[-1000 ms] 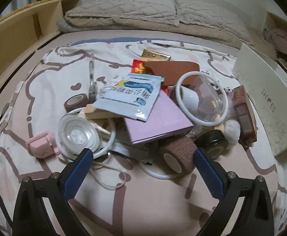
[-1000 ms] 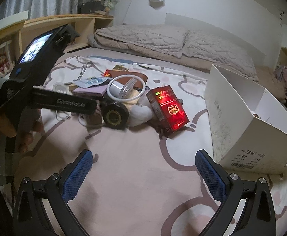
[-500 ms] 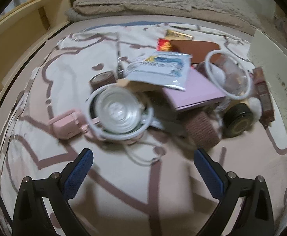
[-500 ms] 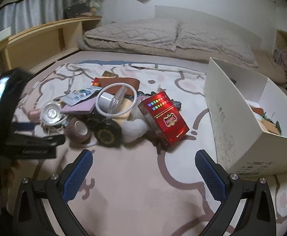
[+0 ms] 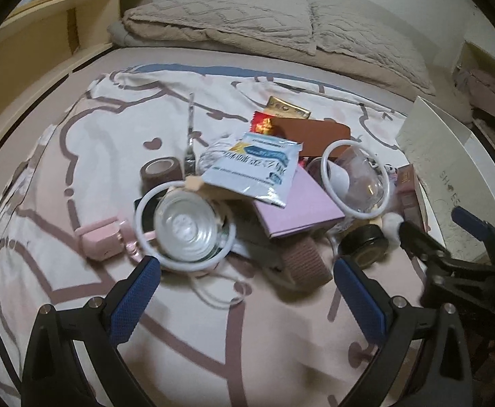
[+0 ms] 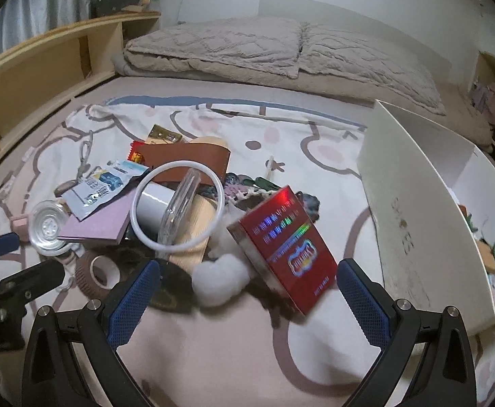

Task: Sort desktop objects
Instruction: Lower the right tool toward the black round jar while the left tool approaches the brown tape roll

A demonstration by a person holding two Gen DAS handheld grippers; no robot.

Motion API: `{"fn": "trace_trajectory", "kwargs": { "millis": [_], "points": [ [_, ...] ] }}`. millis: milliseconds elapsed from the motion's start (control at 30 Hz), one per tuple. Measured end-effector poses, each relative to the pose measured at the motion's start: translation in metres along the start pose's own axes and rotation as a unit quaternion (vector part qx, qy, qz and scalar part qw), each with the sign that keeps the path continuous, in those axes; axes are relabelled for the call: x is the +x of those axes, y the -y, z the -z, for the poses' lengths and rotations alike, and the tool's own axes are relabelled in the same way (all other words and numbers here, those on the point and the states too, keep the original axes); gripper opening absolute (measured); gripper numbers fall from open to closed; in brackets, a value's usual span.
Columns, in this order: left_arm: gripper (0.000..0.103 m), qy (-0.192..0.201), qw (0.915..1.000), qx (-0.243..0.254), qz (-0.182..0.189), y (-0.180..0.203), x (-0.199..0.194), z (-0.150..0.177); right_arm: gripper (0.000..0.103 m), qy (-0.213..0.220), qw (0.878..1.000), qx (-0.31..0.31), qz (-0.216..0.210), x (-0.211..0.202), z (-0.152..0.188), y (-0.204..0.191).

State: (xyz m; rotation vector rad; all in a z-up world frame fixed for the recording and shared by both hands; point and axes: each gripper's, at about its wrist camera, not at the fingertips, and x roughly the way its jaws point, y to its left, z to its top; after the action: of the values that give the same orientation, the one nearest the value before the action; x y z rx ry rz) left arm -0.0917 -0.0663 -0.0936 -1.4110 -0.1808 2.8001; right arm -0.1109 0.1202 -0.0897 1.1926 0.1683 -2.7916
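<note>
Left wrist view: the left gripper (image 5: 246, 291), fingers spread wide and empty, hangs above the bedspread (image 5: 77, 156) just short of a glass lid (image 5: 183, 228) in the object pile. Right wrist view: the right gripper (image 6: 247, 296), likewise spread and empty, faces a red box (image 6: 286, 247) beside the white shoebox (image 6: 413, 224).

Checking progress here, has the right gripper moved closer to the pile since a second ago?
Yes. The right gripper has advanced toward the red box, which now looms larger beside the white shoebox.

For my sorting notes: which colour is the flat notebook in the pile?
Pale purple notebook; the left wrist view shows it best.
</note>
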Motion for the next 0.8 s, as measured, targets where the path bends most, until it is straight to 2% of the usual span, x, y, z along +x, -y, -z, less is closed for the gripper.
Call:
{"fn": "trace_trajectory", "kwargs": {
  "millis": [300, 467, 567, 800],
  "points": [
    [0.102, -0.014, 0.9998, -0.011, 0.002, -0.003, 0.013, -0.005, 0.103, -0.005, 0.999, -0.027, 0.026, 0.020, -0.008, -0.009],
    [0.102, -0.019, 0.9996, -0.017, 0.011, -0.002, 0.016, -0.004, 0.103, -0.007, 0.999, -0.033, 0.011, 0.012, -0.002, -0.010],
    [0.102, -0.017, 0.9995, -0.018, 0.017, -0.001, 0.015, -0.005, 0.103, -0.017, 1.000, -0.015, -0.006, 0.007, 0.005, -0.006],
    [0.102, -0.040, 0.9990, -0.019, -0.010, -0.007, 0.024, -0.001, 0.103, -0.028, 0.999, 0.000, -0.024, -0.001, 0.018, -0.004]
  ]
}}
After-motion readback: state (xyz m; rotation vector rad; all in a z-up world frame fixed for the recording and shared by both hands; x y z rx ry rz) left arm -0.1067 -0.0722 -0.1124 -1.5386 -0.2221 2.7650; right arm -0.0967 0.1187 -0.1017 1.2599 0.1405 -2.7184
